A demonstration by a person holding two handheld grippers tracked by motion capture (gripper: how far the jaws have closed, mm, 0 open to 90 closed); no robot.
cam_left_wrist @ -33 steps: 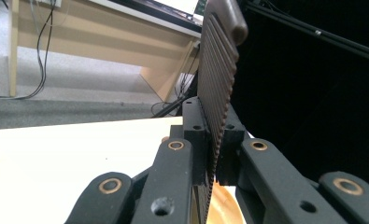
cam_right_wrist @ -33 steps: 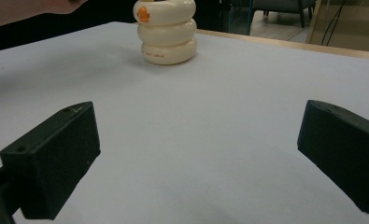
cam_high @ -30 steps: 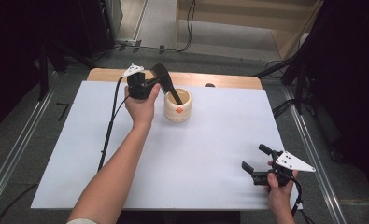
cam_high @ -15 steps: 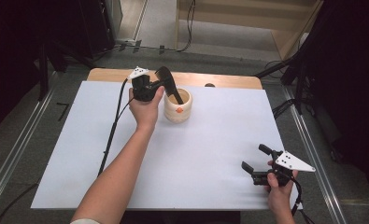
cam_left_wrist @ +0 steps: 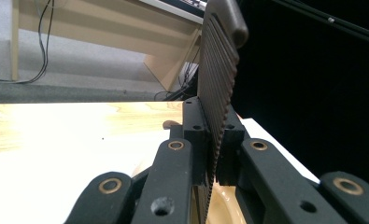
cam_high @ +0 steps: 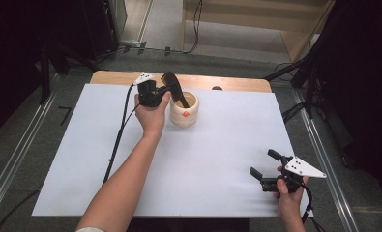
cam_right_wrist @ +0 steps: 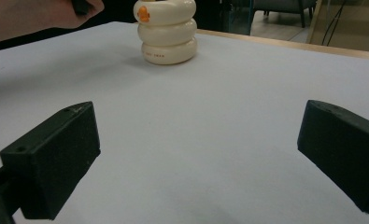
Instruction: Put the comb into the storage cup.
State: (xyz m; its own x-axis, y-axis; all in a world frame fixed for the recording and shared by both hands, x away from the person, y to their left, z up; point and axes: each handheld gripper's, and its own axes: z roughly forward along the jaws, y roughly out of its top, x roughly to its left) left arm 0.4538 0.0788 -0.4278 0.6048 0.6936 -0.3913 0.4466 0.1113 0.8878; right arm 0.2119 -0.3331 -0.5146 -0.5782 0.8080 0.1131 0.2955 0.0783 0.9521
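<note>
Comb [cam_high: 175, 90] stands clamped in left gripper [cam_high: 155, 93], tip inside cup [cam_high: 184, 109] near the table's [cam_high: 227, 145] far edge. Right gripper [cam_high: 267, 170] gapes empty over bare white sheet.

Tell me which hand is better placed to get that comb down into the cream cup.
The left. Its claw is shut on the comb, which hangs tilted over the cup with its lower end inside the rim. The right claw sits open near the table's front edge, well away from the cup.
</note>
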